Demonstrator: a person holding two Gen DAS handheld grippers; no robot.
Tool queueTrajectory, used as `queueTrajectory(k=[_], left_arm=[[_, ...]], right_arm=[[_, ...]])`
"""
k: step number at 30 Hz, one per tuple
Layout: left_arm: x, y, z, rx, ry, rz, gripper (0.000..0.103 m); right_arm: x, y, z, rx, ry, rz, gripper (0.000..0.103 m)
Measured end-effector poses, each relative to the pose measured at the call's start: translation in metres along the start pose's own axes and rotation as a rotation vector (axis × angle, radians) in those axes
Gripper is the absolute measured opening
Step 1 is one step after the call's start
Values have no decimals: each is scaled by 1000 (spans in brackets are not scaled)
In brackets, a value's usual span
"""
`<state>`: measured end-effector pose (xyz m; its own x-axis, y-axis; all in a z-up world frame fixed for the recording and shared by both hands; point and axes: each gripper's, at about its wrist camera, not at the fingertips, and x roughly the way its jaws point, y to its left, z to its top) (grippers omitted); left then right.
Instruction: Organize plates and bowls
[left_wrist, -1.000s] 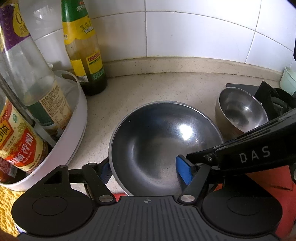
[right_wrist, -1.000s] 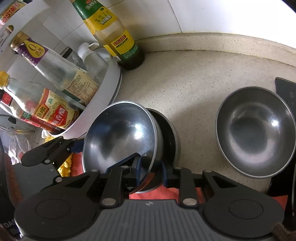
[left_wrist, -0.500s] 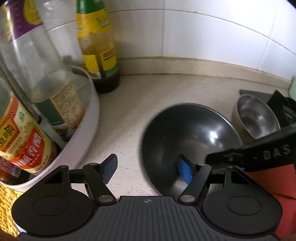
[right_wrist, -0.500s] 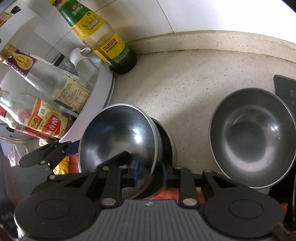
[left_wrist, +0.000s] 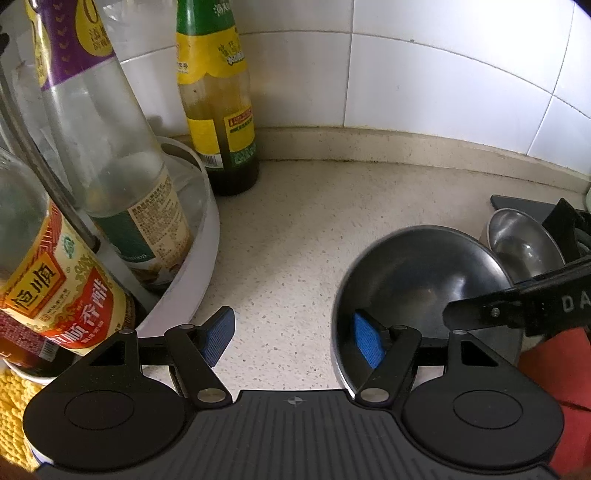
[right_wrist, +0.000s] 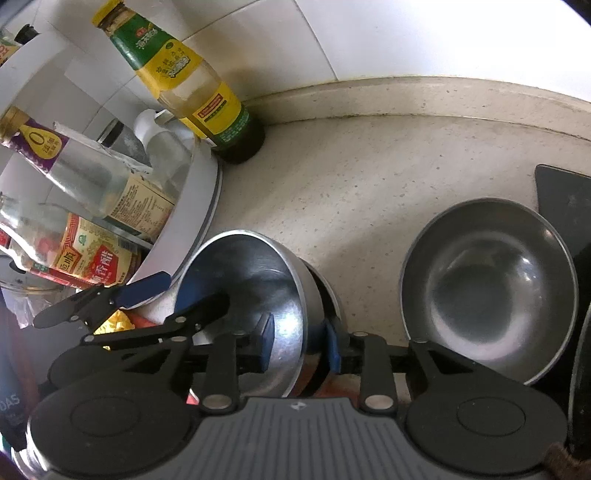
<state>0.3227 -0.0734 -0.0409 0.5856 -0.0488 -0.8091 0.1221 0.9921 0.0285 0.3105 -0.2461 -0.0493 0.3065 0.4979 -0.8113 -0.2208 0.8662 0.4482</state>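
Observation:
A steel bowl (right_wrist: 255, 280) is tilted, with its rim pinched between the pads of my right gripper (right_wrist: 301, 345), which is shut on it. It leans over a second bowl (right_wrist: 325, 295) right behind it. The held bowl also shows in the left wrist view (left_wrist: 421, 280). My left gripper (left_wrist: 291, 339) is open and empty; its right finger (left_wrist: 365, 343) reaches over the bowl's rim, its left finger (left_wrist: 218, 332) is over bare counter. A third steel bowl (right_wrist: 487, 288) sits on the counter to the right, also in the left wrist view (left_wrist: 524, 243).
A white round rack (left_wrist: 199, 229) with several sauce bottles stands at the left. A green-capped bottle (left_wrist: 218, 110) stands in the corner by the tiled wall. A black stove edge (right_wrist: 561, 206) is at the right. A red cloth (left_wrist: 554, 362) lies under the bowls.
My left gripper has let go of the bowl and moved left, so the bowl now sits to its right. My right gripper keeps its hold on the rim.

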Motion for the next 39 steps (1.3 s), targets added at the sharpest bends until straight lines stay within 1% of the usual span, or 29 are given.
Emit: queueTrajectory(k=[3,5,7,9,12,15,17,20,22,24,27,28,32,35,39], left_arm=[[-3,0,1,-3,-9,0,76],[-7,1,0,-2,-19,6,76],[-14,3,-1,-9,-30,6,77],[-17,4,-1,-16,-38,9,77],[-23,3,0,-23,-47,5,77],[-31,-6,3,-4,-63,-20,77],[-37,-15,6,15,-80,-45,81],[-40,-37,15,75,-98,-65,82],[-38,-51,22,102,-95,-70,82],[-35,-67,29,123,-90,-100,82],[-29,-91,42,162,-94,-133,86],[-25,-99,46,176,-92,-129,86],[-2,-124,58,229,-59,-109,86],[16,-136,62,263,-32,-92,85],[33,-144,62,297,1,-95,84]], right_arm=[[-6,9,-2,-66,-40,-37,33],[-4,19,-4,-145,-75,-106,35],[-4,21,-4,-169,-90,-130,35],[-13,18,-4,-148,-116,-106,35],[-28,11,-2,-124,-190,-86,35],[-33,5,-4,-112,-194,-101,35],[-43,-4,-7,-92,-217,-101,35],[-57,-23,-12,-42,-240,-136,35],[-65,-36,-15,-19,-245,-166,35],[-72,-51,-19,12,-251,-190,35],[-81,-70,-26,59,-257,-197,35],[-83,-76,-28,75,-256,-198,35],[-88,-97,-38,143,-238,-169,35],[-85,-110,-45,191,-220,-123,35],[-75,-118,-47,219,-199,-97,35]])
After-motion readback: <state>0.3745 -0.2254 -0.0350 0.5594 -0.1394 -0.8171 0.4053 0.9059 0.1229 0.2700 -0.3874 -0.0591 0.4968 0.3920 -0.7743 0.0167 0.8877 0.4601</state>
